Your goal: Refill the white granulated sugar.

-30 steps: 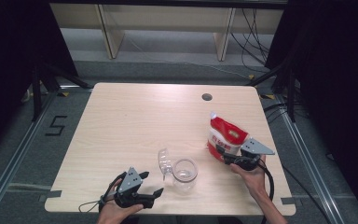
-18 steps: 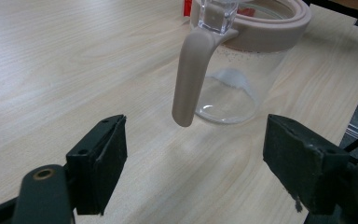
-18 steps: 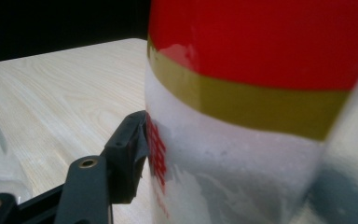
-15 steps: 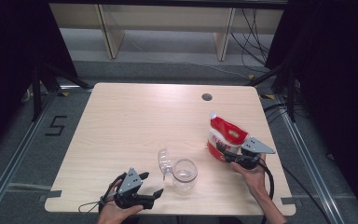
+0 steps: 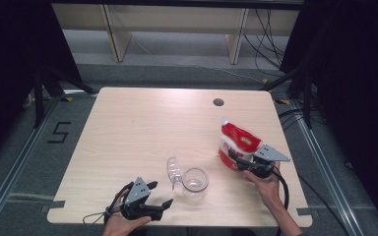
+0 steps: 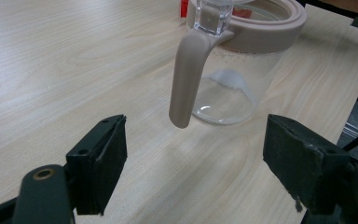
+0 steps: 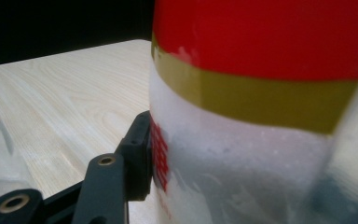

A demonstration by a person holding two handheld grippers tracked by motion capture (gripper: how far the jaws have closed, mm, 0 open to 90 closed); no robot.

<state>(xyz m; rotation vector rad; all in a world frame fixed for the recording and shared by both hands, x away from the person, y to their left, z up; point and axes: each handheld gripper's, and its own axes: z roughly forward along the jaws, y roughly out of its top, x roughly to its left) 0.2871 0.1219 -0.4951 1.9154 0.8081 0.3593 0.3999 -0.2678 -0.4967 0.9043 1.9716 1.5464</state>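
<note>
Right fingers (image 7: 135,154) just closing, pad against red-and-white pouch (image 5: 237,143), left fingers (image 6: 98,168) apart before clear jar (image 6: 233,70)

Even overhead light, dark surround; right gripper view close-up blurred; soft shadows.

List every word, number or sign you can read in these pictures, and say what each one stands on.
"5": marked in black on the grey floor, left of the table.
Print on the red and white pouch: too small in the high view to read.
Red marks on the pouch's white part, beside the right claw's pad: too close and blurred to read.
Clear jug: no text visible.
</note>
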